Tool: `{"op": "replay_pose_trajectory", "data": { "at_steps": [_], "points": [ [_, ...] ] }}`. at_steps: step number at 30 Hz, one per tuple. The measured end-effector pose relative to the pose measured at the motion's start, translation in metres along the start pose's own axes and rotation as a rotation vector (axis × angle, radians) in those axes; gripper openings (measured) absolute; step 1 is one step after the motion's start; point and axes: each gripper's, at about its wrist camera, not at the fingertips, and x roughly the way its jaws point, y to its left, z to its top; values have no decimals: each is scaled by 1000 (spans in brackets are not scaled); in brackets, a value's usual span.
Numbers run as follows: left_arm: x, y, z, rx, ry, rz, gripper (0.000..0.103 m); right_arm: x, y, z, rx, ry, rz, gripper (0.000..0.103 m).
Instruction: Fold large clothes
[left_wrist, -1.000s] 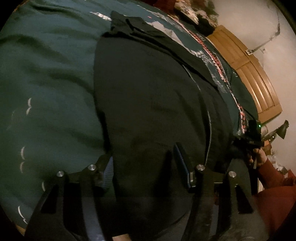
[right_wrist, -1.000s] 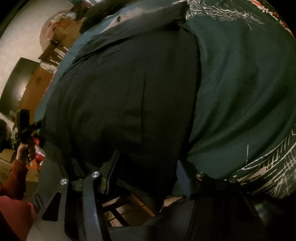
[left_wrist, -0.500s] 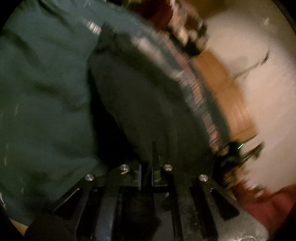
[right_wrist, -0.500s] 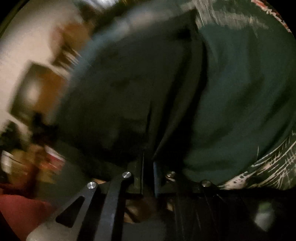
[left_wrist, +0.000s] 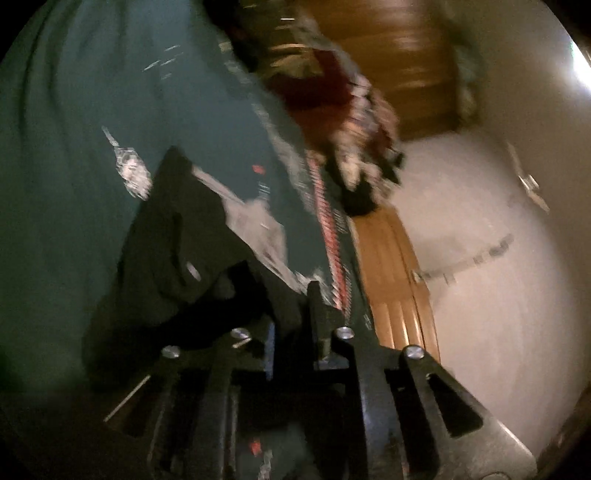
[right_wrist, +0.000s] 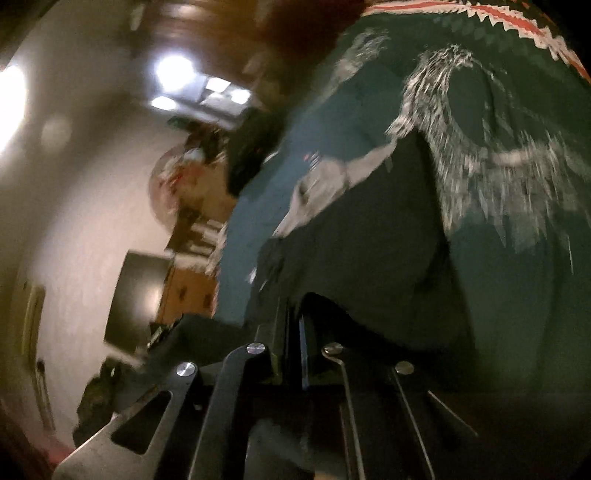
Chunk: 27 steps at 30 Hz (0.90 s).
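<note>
A large black garment (left_wrist: 173, 251) lies on a dark green patterned bedspread (left_wrist: 74, 147). My left gripper (left_wrist: 291, 314) is shut on the garment's near edge and holds it lifted, the cloth bunched between the fingers. My right gripper (right_wrist: 293, 314) is shut on the garment's (right_wrist: 369, 240) other near edge, with cloth draped over the fingers. The garment's far end still rests on the bedspread (right_wrist: 517, 258). Both views are blurred by motion.
A wooden bed frame (left_wrist: 391, 280) runs along the bed's side by a white wall (left_wrist: 480, 258). A pile of dark and red cloth (left_wrist: 332, 110) sits at the bed's far end. A dark screen (right_wrist: 136, 299) and wooden furniture (right_wrist: 184, 291) stand at left.
Both grippers closed on the garment's near edge, then lifted and carried it toward the far end of the bed. The views now tilt up toward the walls.
</note>
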Motion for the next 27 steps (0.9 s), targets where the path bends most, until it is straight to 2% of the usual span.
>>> {"op": "replay_pose_trajectory", "data": {
  "at_steps": [3,5,6,7,8,11,13,15,16,19,21,22,23,25,27],
  "points": [
    [36,44,17,-74,29,118,21,38,-31,57,70,35,-59,8],
    [54,70,20,-106,54,205,24,63,-55,85,88,45,-125,20],
    [56,76,21,-117,55,221,26,69,-63,91,89,43,-152,22],
    [56,82,21,-126,52,215,26,75,-72,99,87,21,-204,24],
    [54,85,20,-125,42,207,28,78,-78,105,77,14,-221,24],
    [35,85,16,-110,-10,200,41,88,-90,108,66,19,-229,29],
    [17,79,16,-96,-73,210,43,97,-93,105,41,42,-265,30],
    [5,72,13,-62,-127,262,56,107,-93,99,1,67,-306,30],
    [2,67,10,-28,-136,287,58,109,-92,94,-10,72,-315,30],
    [9,59,1,54,-72,307,60,121,-92,88,-41,85,-354,30],
    [11,56,-4,98,-64,359,60,126,-88,87,-75,77,-383,30],
    [9,57,-6,110,-59,370,60,125,-83,85,-96,73,-392,30],
    [7,59,-10,109,-60,364,60,127,-79,83,-128,71,-409,17],
    [1,60,-16,113,-72,371,60,131,-71,82,-174,75,-441,2],
    [11,50,-18,125,-72,420,60,137,-67,85,-207,73,-475,2]
  ]
}}
